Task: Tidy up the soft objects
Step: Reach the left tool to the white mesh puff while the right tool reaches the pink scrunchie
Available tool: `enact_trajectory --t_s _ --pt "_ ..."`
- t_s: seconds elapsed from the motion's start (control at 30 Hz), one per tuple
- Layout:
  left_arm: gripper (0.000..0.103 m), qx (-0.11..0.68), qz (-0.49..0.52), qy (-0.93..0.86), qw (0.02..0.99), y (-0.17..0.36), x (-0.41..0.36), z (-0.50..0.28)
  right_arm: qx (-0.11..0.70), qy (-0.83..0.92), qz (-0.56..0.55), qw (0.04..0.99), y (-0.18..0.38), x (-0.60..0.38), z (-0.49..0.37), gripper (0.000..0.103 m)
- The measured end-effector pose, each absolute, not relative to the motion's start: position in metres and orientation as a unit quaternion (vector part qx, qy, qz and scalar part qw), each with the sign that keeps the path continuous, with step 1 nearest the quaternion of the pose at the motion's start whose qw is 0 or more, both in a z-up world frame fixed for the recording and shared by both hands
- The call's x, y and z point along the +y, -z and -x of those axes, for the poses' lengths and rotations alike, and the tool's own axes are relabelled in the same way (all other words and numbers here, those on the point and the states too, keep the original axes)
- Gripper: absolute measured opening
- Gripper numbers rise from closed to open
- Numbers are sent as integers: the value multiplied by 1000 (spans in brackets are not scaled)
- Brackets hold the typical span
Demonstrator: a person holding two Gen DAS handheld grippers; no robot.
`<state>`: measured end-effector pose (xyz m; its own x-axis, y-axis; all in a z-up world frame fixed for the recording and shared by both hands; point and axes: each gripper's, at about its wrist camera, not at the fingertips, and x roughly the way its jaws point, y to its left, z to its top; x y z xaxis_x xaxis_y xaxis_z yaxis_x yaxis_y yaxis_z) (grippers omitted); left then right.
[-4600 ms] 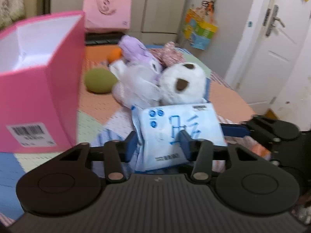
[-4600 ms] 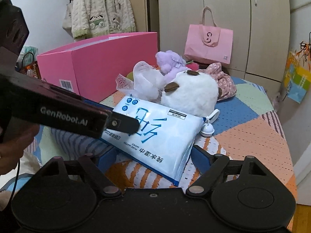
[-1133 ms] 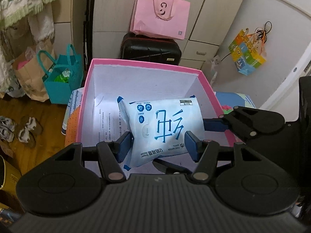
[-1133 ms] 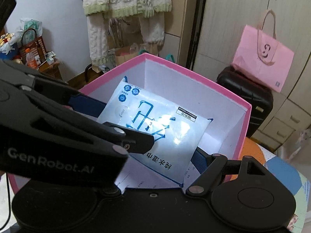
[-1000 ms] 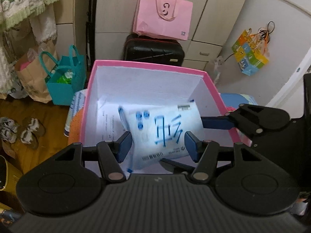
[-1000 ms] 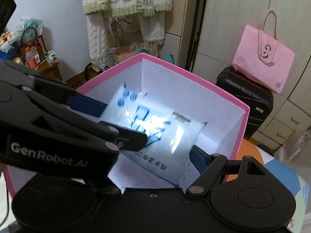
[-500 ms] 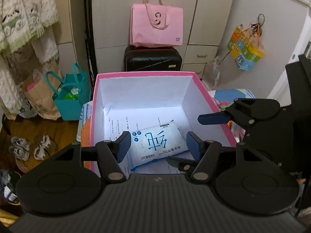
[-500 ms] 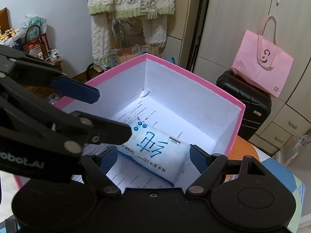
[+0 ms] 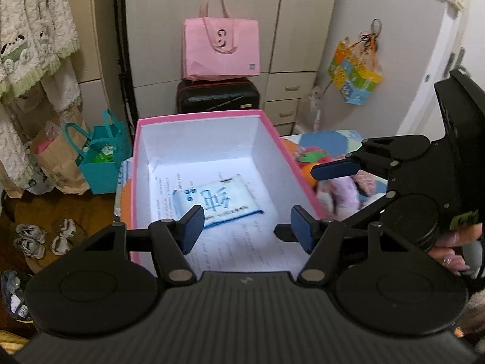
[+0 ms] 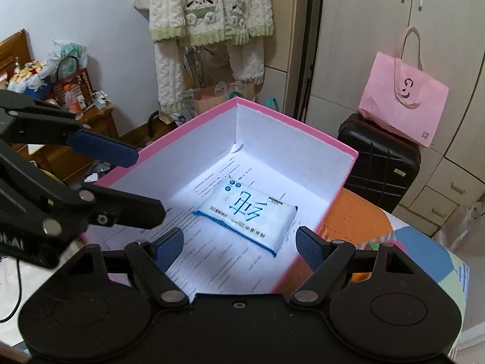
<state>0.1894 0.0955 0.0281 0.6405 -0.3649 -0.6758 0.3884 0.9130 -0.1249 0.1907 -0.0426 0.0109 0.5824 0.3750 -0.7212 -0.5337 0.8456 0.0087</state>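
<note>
Left wrist view: left gripper (image 9: 244, 227) jaws stand apart, empty, above the pink box (image 9: 274, 133); tissue pack (image 9: 216, 201) lies flat on the box floor.

Right wrist view: right gripper (image 10: 239, 247) jaws wide, empty; tissue pack (image 10: 247, 214) lies inside pink box (image 10: 291, 123), untouched.

We see a pink box (image 10: 318, 139) with white inner walls; at its centre lies a white wet-wipe pack (image 10: 247, 212) with blue lettering and edging. At two o'clock hangs a pink tote bag (image 10: 403, 103) over a black suitcase (image 10: 379, 163); cream-and-green knitwear (image 10: 209, 6) at twelve.
</note>
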Motion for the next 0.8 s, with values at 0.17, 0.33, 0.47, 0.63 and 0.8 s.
enact_trajectory --t_s 0.17,0.33,0.47,0.63,0.8 --pt "63 358 -19 222 907 -41 89 -162 370 -259 89 888 -26 -77 -161 85" --pt "63 355 -32 246 901 -46 73 -139 369 -252 69 892 -38 -117 -132 85" --pt "63 357 -42 264 895 -46 58 -125 363 -236 71 899 -44 -142 -109 85" --pt "63 359 -62 289 885 -46 33 -108 350 -216 77 908 -47 -168 -82 85" --pt "63 369 -83 309 872 -39 5 -99 345 -209 70 913 -41 -192 -64 85"
